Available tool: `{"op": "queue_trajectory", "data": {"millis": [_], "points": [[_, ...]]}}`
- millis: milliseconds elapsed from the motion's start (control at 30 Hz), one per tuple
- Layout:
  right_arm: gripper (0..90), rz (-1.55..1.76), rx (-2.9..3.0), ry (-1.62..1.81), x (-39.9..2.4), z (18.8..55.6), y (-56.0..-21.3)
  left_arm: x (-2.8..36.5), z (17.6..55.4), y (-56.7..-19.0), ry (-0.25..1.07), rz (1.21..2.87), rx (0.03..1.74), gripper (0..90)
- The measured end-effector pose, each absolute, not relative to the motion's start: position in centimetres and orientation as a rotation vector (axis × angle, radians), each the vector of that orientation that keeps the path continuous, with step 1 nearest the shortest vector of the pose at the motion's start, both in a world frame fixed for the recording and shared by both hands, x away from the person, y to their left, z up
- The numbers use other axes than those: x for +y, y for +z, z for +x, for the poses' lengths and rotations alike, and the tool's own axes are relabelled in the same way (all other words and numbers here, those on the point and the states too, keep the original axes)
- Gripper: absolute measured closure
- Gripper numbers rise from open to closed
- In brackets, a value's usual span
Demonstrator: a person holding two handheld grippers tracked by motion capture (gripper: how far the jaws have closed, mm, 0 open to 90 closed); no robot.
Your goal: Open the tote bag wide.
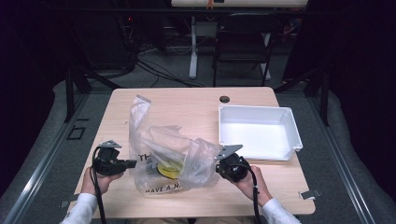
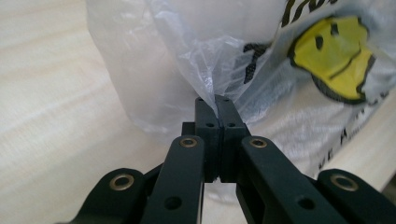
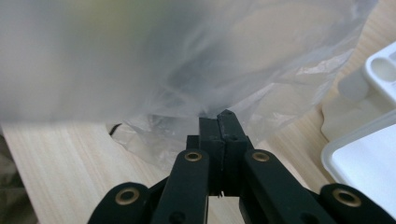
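In the high view, nearest are the person's hands at the table's [image 1: 196, 100] near edge: the left gripper [image 1: 130, 164] meets the left side of the clear plastic bag [image 1: 170, 154], the right gripper [image 1: 218, 164] its right side. The white tray [image 1: 289, 122] sits empty at far right, so I judge emptying has not begun. In the left gripper view the jaws are pressed together, pinching a fold of bag film [image 2: 210, 91]. In the right gripper view the jaws likewise pinch the film [image 3: 219, 100]. Both grips look made; spreading the bag remains.
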State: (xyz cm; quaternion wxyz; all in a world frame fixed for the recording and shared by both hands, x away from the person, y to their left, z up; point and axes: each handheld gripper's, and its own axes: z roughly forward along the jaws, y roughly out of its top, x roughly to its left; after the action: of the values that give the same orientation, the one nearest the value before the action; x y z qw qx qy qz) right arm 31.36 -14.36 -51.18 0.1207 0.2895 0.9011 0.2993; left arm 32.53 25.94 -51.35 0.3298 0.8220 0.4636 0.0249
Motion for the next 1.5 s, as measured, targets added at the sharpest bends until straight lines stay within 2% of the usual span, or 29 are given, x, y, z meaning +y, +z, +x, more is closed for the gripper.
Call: {"op": "queue_trajectory", "data": {"millis": [467,800,1100,1333,1500], "points": [[90.0,0.906,2.682,0.767,-13.4,33.4,-53.8,25.3,33.3,-53.7,-0.034,2.334,1.255,90.0],[90.0,0.990,2.695,0.675,-13.7,34.5,-55.1,24.8,33.7,-54.5,-0.003,2.381,1.289,90.0],[90.0,0.985,2.664,0.725,-14.9,33.9,-53.0,24.9,33.5,-54.1,0.012,2.364,1.281,89.9],[77.7,1.001,2.636,0.788,-16.7,32.7,-51.2,24.9,33.4,-53.8,0.028,2.352,1.282,89.2],[63.9,0.996,2.615,0.870,-17.3,32.1,-49.7,24.9,33.4,-53.8,0.028,2.351,1.282,88.3]]}}
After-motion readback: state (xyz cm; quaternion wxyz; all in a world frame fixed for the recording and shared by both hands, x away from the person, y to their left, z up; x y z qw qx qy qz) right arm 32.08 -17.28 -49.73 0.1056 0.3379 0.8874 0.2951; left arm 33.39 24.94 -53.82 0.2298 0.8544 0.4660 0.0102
